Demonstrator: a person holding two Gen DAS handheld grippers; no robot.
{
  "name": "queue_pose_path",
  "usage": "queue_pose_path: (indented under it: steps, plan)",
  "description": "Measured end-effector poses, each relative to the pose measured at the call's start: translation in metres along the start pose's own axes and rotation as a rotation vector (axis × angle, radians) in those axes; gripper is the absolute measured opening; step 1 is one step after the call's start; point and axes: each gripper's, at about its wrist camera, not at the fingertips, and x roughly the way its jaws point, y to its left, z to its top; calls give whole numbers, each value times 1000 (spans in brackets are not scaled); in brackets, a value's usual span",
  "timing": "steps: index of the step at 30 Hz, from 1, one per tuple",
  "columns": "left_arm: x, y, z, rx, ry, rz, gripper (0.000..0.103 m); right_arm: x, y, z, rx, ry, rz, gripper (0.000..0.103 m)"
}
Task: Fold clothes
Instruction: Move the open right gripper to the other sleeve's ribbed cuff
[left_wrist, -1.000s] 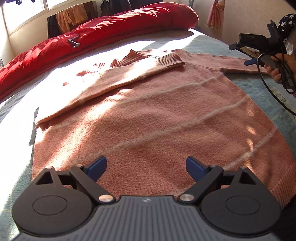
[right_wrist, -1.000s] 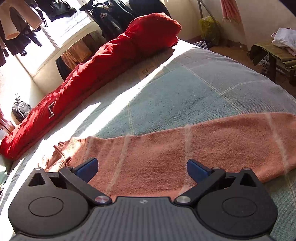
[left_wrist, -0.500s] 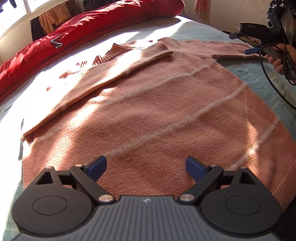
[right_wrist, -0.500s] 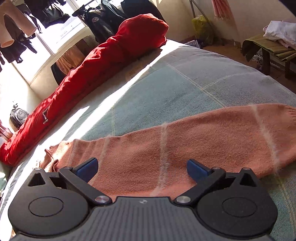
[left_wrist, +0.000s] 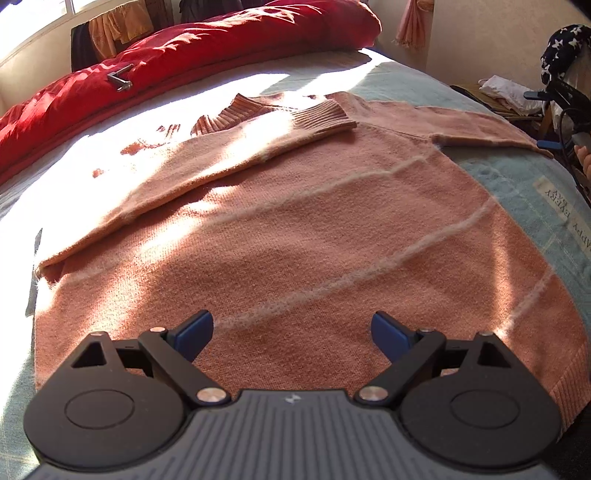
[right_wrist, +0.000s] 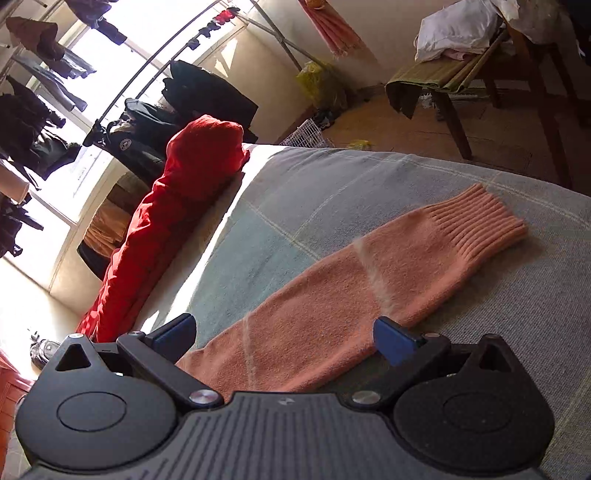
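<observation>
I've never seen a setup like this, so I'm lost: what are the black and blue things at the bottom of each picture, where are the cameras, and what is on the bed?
No robot here. A person holds a two-finger tool in each hand, and a wide-angle camera on each tool looks forward along its blue fingers. One picture comes from the left tool, the other from the right tool. Both are open and hold nothing.

On the bed lies a pink sweater with pale stripes. One sleeve is already folded across the chest. The other sleeve lies stretched out on the bedcover, and the right tool hovers over it. A red quilt lies along the far side.
</observation>
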Motion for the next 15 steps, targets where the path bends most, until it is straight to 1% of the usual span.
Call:
queue_pose_path:
  steps: [4,7,11,15]
  plan:
    - [4,0,2,2,7,0,93,-1,-29,4,154,-15,20,103]
    - [8,-1,3,8,16,-8,92,4,-47,3,236,-41,42,103]
    - [10,-1,4,7,23,-8,92,12,-64,5,303,-90,93,103]
    - [12,0,3,0,27,-8,92,21,-72,15,331,-130,109,103]
